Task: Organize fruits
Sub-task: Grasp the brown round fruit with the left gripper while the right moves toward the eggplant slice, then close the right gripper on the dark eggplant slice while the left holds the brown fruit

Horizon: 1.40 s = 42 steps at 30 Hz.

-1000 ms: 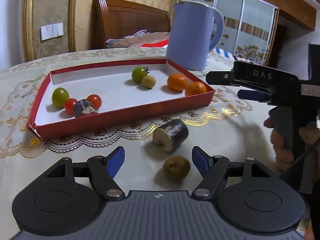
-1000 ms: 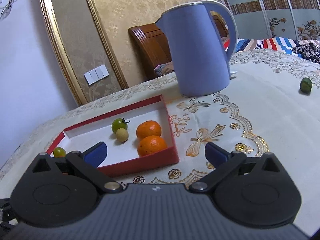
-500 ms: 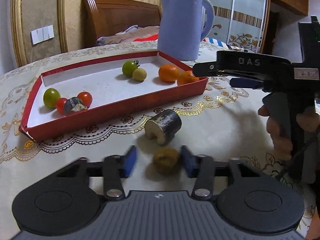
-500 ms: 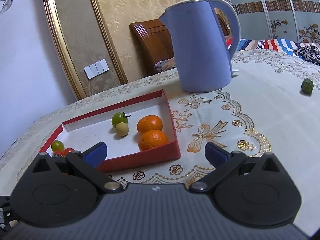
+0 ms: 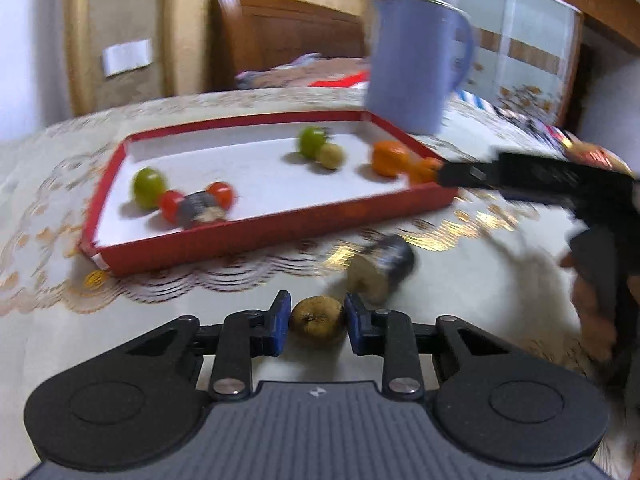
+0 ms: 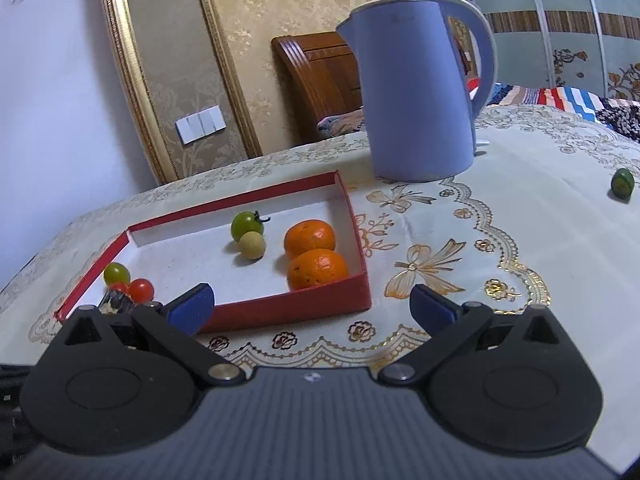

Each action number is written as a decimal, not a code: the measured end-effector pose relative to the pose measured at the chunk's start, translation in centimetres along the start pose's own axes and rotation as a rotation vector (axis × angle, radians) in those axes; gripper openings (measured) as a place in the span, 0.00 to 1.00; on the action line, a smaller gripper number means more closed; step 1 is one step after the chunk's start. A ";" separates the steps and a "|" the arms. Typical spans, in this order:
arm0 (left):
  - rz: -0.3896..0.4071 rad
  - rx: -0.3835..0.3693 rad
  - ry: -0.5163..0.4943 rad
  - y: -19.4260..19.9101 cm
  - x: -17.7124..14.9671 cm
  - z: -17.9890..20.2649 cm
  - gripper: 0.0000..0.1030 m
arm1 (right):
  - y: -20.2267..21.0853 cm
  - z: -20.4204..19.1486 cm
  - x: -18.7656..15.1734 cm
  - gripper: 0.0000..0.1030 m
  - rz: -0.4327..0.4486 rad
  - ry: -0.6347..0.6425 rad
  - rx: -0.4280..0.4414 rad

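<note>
Left claw (image 5: 317, 322) closing, pads against one brown fruit (image 5: 318, 321). Right claw (image 6: 313, 306) wide, empty. Red tray (image 6: 280, 309): two oranges (image 6: 310, 239), two red tomatoes (image 6: 141, 289), two green tomatoes (image 6: 247, 225).

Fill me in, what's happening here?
A person is sorting fruit into the red tray. The left gripper is closing on a brown fruit on the tablecloth, pads against its sides. The right gripper hangs open and empty near the tray. A dark cylinder and a green fruit remain outside.
</note>
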<state>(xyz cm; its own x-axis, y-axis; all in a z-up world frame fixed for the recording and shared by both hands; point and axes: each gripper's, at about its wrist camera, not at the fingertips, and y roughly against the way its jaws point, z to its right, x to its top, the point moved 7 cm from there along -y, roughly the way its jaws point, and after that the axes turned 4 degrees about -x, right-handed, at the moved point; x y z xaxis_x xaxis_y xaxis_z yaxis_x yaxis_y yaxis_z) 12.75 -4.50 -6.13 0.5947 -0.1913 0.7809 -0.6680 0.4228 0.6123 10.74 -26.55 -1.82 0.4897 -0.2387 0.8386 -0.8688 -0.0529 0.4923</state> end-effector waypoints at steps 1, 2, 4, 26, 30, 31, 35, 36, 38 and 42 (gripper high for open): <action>0.003 0.016 0.031 0.0 0.1 -0.7 0.28 | 0.0 -0.2 -0.1 1.00 -0.006 0.010 0.007; 0.006 0.035 0.064 0.0 0.2 -1.4 0.28 | 0.0 -0.5 -0.2 1.00 -0.009 0.023 0.011; 0.018 0.066 0.127 0.1 0.5 -2.8 0.28 | 0.1 -1.1 -0.4 1.00 -0.010 0.050 0.021; 0.034 0.195 0.175 0.4 0.7 -5.2 0.28 | 0.1 -7.3 -3.0 0.90 -0.095 0.256 0.099; 0.034 0.192 0.180 0.4 0.7 -5.2 0.28 | 0.3 -7.5 -3.2 0.90 -0.094 0.274 0.104; 0.034 0.191 0.181 0.4 0.7 -5.3 0.28 | 0.2 -7.5 -3.2 0.90 -0.096 0.273 0.105; 0.034 0.193 0.178 0.4 0.7 -5.4 0.28 | 0.2 -7.6 -3.6 0.90 -0.120 0.271 0.126; 0.034 0.192 0.178 0.4 0.7 -5.4 0.28 | 0.2 -7.8 -3.7 0.90 -0.119 0.282 0.118; 0.034 0.195 0.173 0.4 0.7 -5.3 0.28 | 0.2 -8.0 -3.9 0.90 -0.123 0.298 0.109; 0.034 0.203 0.160 0.4 0.7 -5.2 0.28 | -0.2 -8.8 -4.3 0.83 -0.147 0.314 0.078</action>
<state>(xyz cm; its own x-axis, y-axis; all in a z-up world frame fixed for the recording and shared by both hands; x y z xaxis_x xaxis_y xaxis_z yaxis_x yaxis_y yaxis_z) 15.27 0.10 -5.98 0.6230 -0.0306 0.7816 -0.7552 0.2369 0.6112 9.42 -17.00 -3.46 0.5977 0.0864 0.7970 -0.7845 -0.1415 0.6037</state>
